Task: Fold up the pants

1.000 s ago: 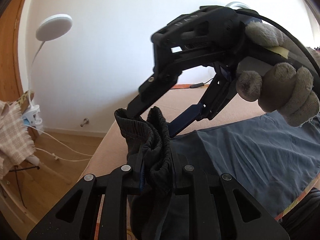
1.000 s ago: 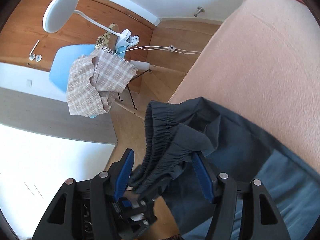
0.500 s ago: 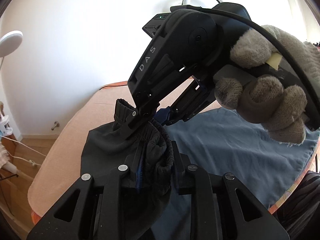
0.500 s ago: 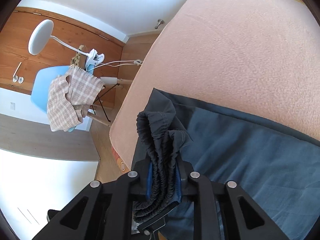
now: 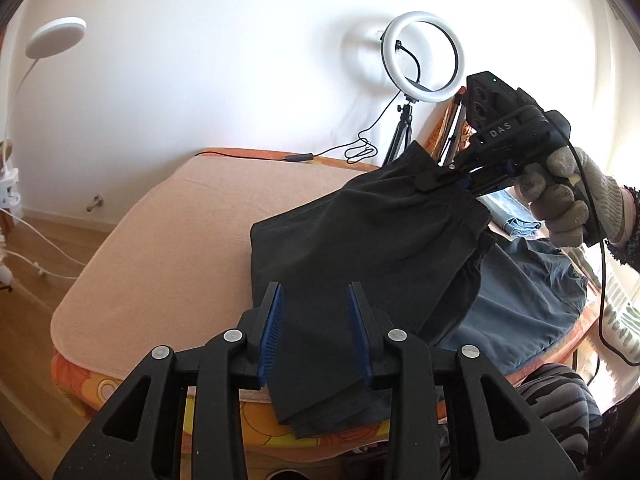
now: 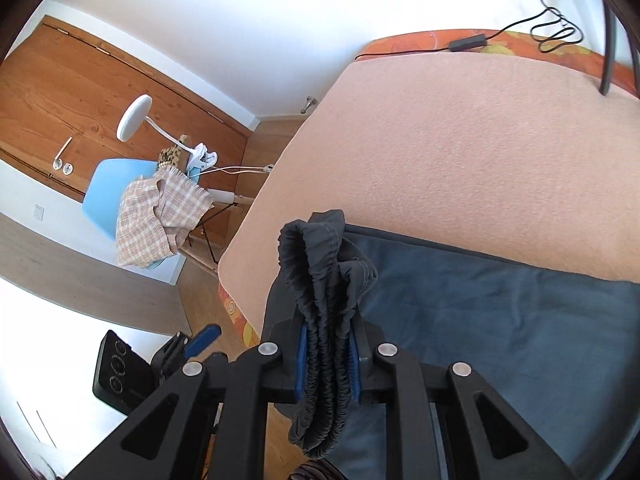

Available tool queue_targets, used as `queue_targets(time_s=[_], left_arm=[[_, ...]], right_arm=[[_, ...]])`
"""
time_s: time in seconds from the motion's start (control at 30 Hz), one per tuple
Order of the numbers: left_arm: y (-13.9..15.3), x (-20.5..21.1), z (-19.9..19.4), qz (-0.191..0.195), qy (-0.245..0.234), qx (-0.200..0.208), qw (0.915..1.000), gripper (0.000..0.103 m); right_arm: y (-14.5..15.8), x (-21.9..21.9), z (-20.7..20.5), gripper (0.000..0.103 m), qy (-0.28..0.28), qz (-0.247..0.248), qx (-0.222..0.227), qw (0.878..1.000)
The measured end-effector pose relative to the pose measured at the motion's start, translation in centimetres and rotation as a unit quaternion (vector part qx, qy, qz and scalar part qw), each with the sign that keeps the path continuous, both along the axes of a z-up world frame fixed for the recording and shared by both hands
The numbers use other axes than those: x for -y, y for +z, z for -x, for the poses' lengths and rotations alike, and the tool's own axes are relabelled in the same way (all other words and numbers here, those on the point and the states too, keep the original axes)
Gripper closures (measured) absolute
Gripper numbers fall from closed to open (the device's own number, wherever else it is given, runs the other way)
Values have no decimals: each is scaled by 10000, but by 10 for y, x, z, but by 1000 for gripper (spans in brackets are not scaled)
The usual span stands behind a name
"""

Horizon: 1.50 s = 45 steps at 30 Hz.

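Observation:
Dark grey pants [image 5: 368, 248] lie doubled over on a peach blanket [image 5: 192, 216], part lifted off it. My right gripper [image 6: 326, 360] is shut on the bunched elastic waistband [image 6: 320, 276]; in the left wrist view it [image 5: 460, 178] holds that end up at the right. My left gripper [image 5: 316, 324] is open, its blue pads either side of the pants' near part, not clamping it. The left gripper also shows low left in the right wrist view [image 6: 196, 344].
A ring light on a tripod [image 5: 420, 58] and a black cable [image 5: 296, 158] stand at the bed's far side. A blue chair with a checked cloth [image 6: 160, 212] and a white clip lamp [image 6: 134, 118] stand on the wooden floor beyond the left edge.
My left gripper has let go of the waistband and opened. My right gripper has carried the waistband up and away to the right, stretching the pants out.

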<state>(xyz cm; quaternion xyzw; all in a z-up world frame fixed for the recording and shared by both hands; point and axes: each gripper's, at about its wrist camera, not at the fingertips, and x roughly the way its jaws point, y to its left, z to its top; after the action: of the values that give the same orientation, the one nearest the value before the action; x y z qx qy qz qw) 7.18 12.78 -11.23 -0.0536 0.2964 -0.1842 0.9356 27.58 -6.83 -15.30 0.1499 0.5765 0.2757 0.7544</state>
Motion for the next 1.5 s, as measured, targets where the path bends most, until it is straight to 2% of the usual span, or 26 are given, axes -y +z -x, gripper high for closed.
queue_targets(time_s=[0.17, 0.4, 0.47, 0.53, 0.77, 0.87, 1.17, 1.5], left_arm=[[-1, 32, -13, 9, -301, -87, 9995, 72], [-6, 78, -30, 266, -720, -381, 9963, 72], [-8, 94, -32, 259, -817, -477, 9952, 69], [-8, 106, -29, 296, -914, -556, 9938, 57], [-8, 140, -31, 222, -1182, -739, 9900, 57], [-7, 154, -33, 149, -1304, -760, 9884, 52], [-9, 190, -34, -41, -1598, -866, 9833, 49], [-22, 209, -36, -315, -1725, -1174, 9775, 49]], right_arm=[[17, 69, 27, 88, -395, 97, 9, 9992], [39, 148, 75, 88, -963, 193, 76, 9951], [45, 171, 88, 88, -1108, 236, 97, 9935], [51, 193, 100, 88, -1261, 292, 141, 9915], [63, 268, 137, 88, -1805, 428, 183, 9825], [62, 297, 152, 88, -2006, 566, 128, 9779], [54, 370, 183, 88, -2534, 1010, -38, 9621], [20, 429, 196, 85, -2813, 1249, -92, 9514]])
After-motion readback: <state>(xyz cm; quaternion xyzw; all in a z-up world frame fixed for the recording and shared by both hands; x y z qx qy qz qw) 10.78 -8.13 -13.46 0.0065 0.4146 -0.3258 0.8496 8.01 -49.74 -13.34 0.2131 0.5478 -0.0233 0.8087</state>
